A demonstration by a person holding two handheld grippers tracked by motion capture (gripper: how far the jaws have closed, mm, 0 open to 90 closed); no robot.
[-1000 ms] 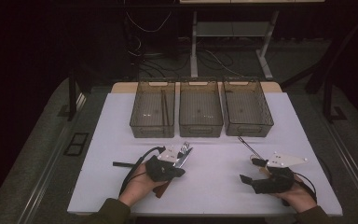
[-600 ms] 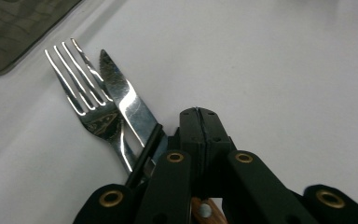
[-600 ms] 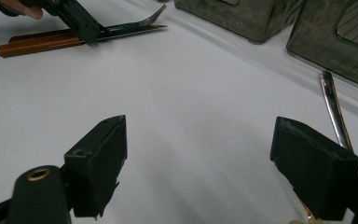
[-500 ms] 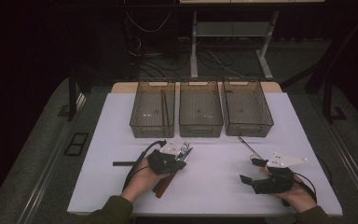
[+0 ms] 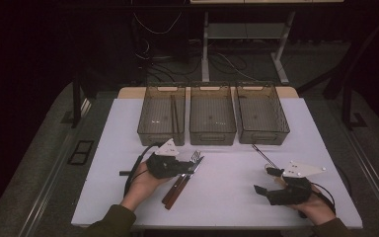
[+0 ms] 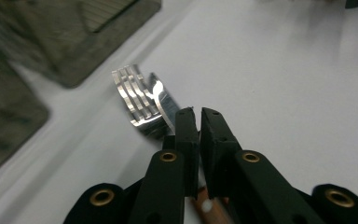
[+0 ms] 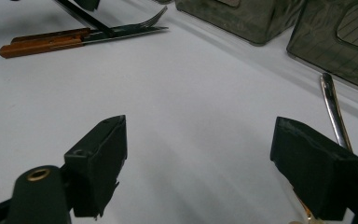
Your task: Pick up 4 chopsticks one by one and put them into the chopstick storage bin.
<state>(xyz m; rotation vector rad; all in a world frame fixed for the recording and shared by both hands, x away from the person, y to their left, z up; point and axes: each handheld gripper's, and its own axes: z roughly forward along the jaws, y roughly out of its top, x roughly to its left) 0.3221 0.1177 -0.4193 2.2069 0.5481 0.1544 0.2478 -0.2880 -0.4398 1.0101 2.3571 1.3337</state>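
Fingers of the left gripper (image 6: 195,114) are pinched almost together on the fork (image 6: 137,100) and knife (image 6: 165,100), whose wooden handles show below the jaws; the pair sits just in front of the middle bin (image 5: 212,116), and the jaws have just been easing apart. Right of that bin's front, the right gripper (image 7: 200,163) gapes wide, grasping nothing, a thin metal utensil (image 7: 333,109) beside it.

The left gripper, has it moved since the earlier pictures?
Yes. The left gripper has shifted a little toward the left bin, away from the table's near edge.
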